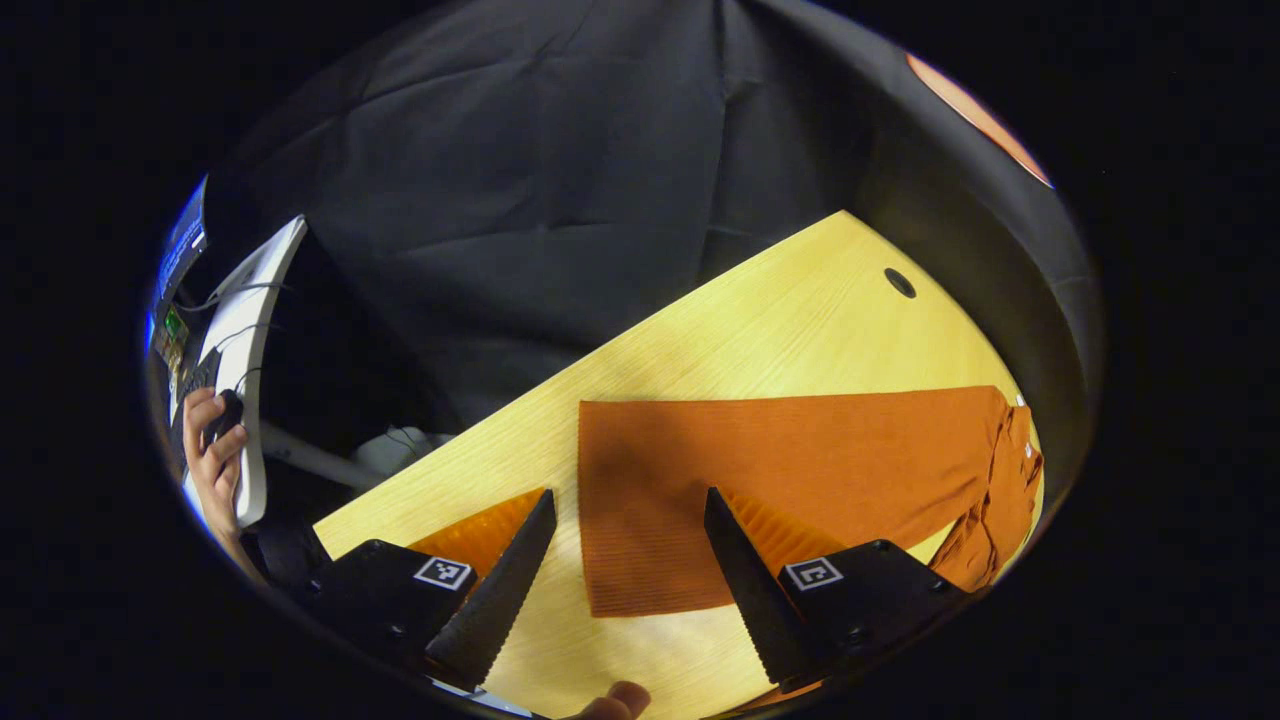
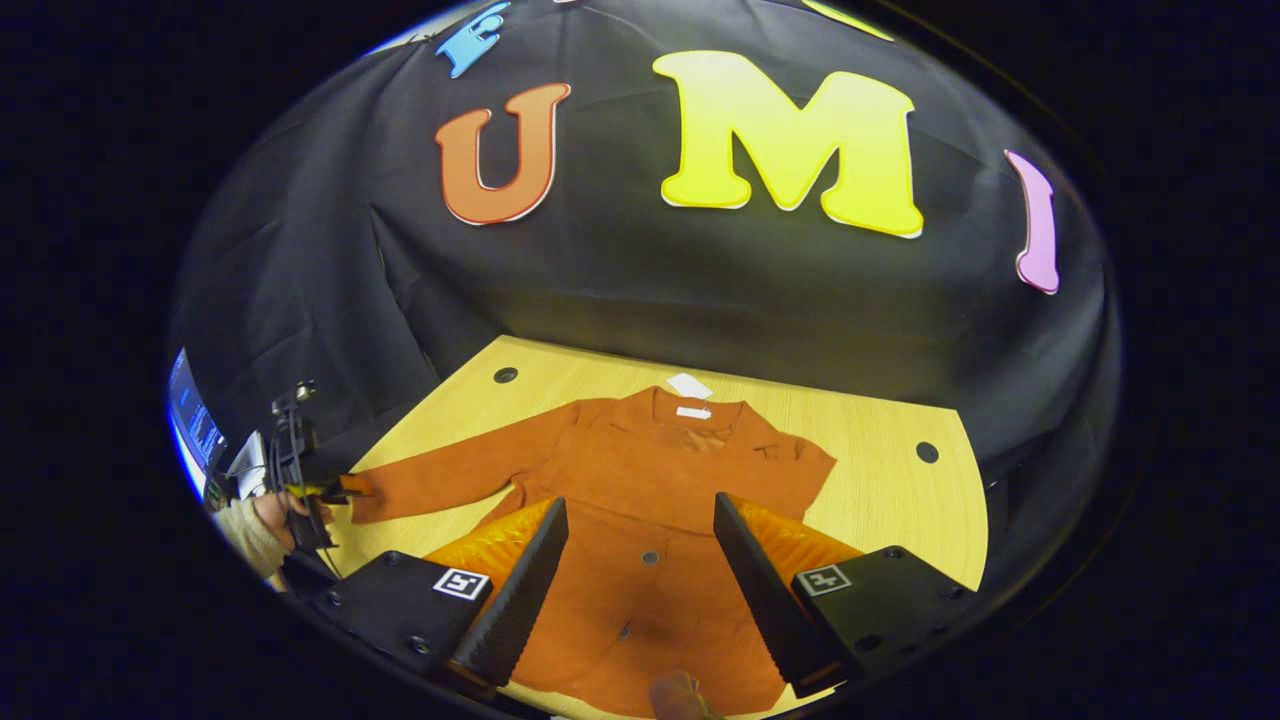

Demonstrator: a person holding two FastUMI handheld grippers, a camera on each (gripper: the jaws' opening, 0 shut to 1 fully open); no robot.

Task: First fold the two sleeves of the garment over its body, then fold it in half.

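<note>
The left hand-held gripper [image 1: 630,590] is held with its fingers well apart, and nothing is clamped between them. In the left gripper view, the cuff end of an outstretched sleeve [image 1: 780,470] lies flat on the tabletop [image 1: 780,320] just ahead of the fingers, partly within the gap between them. From there the sleeve runs off toward 3 o'clock, where it joins the body.

The right hand-held gripper [image 2: 640,590] is also held open and hangs above the lower body of the garment [image 2: 650,480]. In the right gripper view the garment is spread on the tabletop with its collar [image 2: 695,415] at 12 o'clock. The long sleeve is stretched toward 9 o'clock, where the left hand-held gripper is seen at the cuff. On the 3 o'clock side the shoulder ends short, and how the sleeve lies beyond it cannot be told.

The sleeve-folding step is judged to be in hand, with the outstretched sleeve as its object. For the next move, the cuff would need to be pinched cleanly between both fingers, lifted only a little, and carried across toward the garment's middle. The fold should fall at the shoulder and the body should not be dragged. The halving fold is judged to be still outstanding, since the body lies at full length.
</note>
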